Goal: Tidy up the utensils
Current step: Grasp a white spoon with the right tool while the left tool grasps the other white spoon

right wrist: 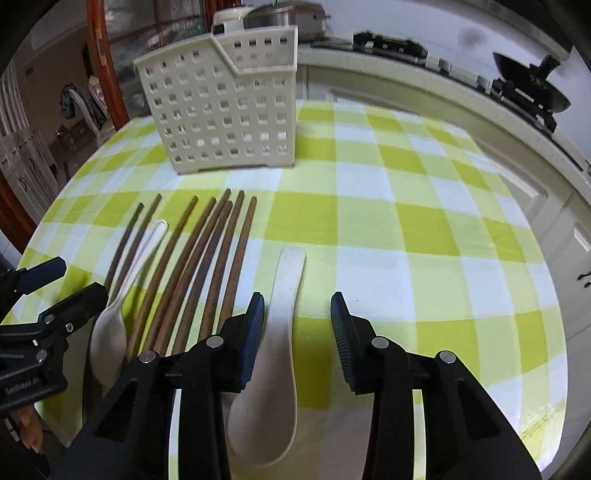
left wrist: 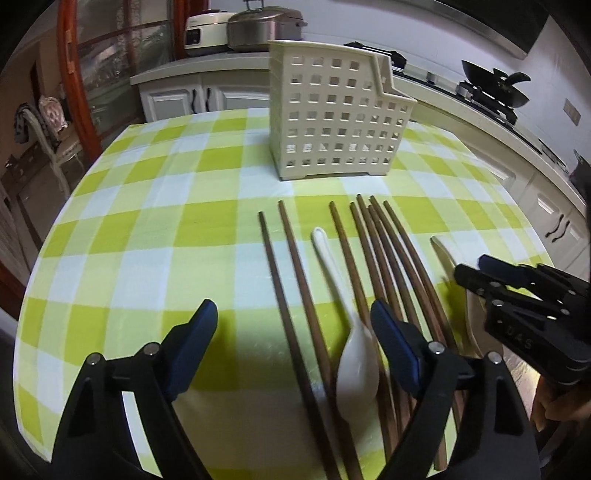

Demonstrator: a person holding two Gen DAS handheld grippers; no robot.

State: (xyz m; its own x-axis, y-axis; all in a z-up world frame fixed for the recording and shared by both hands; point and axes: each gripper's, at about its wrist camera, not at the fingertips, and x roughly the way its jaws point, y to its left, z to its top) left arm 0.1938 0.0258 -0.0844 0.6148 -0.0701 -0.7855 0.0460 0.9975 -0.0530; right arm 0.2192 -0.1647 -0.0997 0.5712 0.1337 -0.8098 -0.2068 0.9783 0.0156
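Several brown chopsticks (left wrist: 391,266) lie side by side on the green-and-white checked cloth (left wrist: 147,221), with a white spoon (left wrist: 354,354) among them. A second, wider white spoon (right wrist: 273,362) lies to their right. A cream perforated utensil holder (left wrist: 336,118) stands upright behind them; it also shows in the right wrist view (right wrist: 225,107). My left gripper (left wrist: 291,314) is open and empty above two chopsticks and the first spoon. My right gripper (right wrist: 297,310) is open and empty, straddling the wider spoon's handle.
A kitchen counter (left wrist: 461,110) with a stove and black wok (left wrist: 495,85) runs behind the table. Cookers (left wrist: 258,26) stand on a cabinet at the back. A chair (left wrist: 44,133) stands at the left by a glass door.
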